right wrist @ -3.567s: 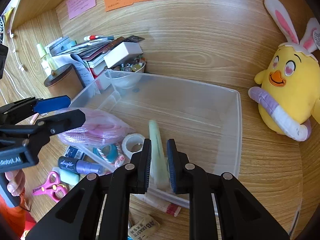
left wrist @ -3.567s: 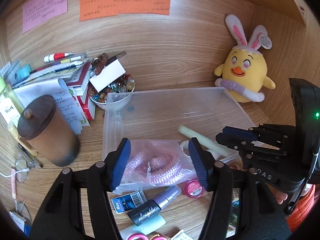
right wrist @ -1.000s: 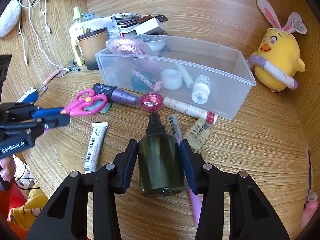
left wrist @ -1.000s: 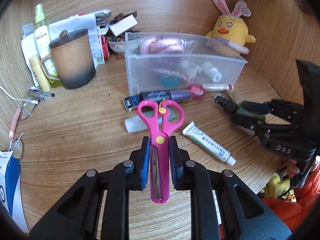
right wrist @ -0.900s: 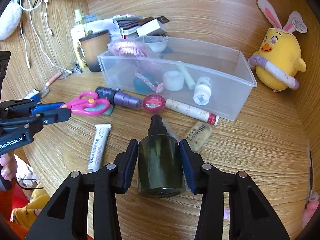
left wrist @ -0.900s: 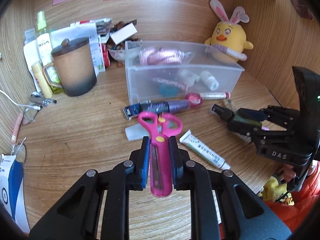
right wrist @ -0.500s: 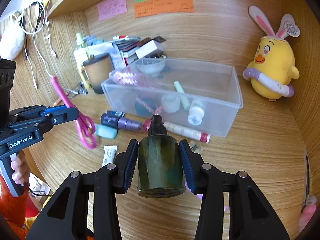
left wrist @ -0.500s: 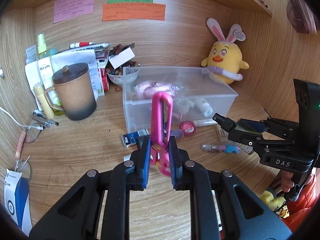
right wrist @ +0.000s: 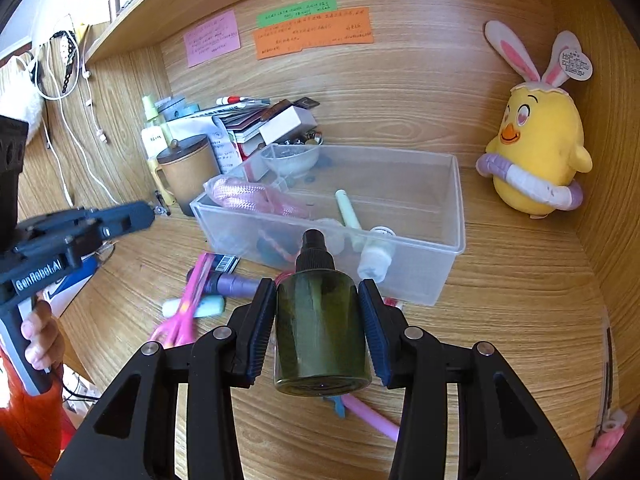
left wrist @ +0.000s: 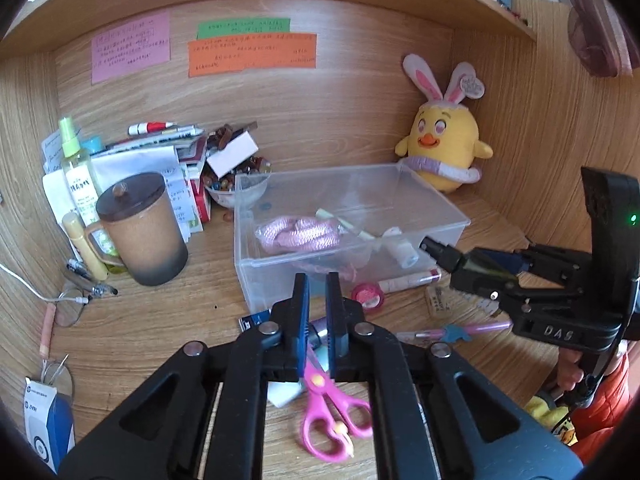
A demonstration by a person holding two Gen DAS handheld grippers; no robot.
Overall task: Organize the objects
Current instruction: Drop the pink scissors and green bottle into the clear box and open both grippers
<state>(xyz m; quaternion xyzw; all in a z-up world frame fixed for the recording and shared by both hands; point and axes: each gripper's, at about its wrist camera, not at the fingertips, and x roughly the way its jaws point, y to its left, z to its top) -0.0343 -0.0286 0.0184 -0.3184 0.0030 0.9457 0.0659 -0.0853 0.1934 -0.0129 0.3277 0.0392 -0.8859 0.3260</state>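
- Left gripper: the jaws have just been closing and now stand all but shut, with only a thin slit between the pads. They grip nothing. The gripper tilts down toward the table.
- Pink scissors: the left view shows the handles below the jaws, with the blade end hidden behind the pads. Only the right view shows them clear of that gripper, a blurred streak low at the near left. Whether they touch the table cannot be told.
- Right gripper: the jaws are part open and clamped on 1 dark green spray bottle. The nozzle points far, and the bottle is raised on the near side of the clear box.
- Left hand: wrapped round the gripper handle, and seen in the right view only.
- Box contents: pink cord, pale green stick and small white bottle. The rest is indistinct through the wall.
- Pink pen: whole in the left view, mostly hidden by the bottle in the right view.
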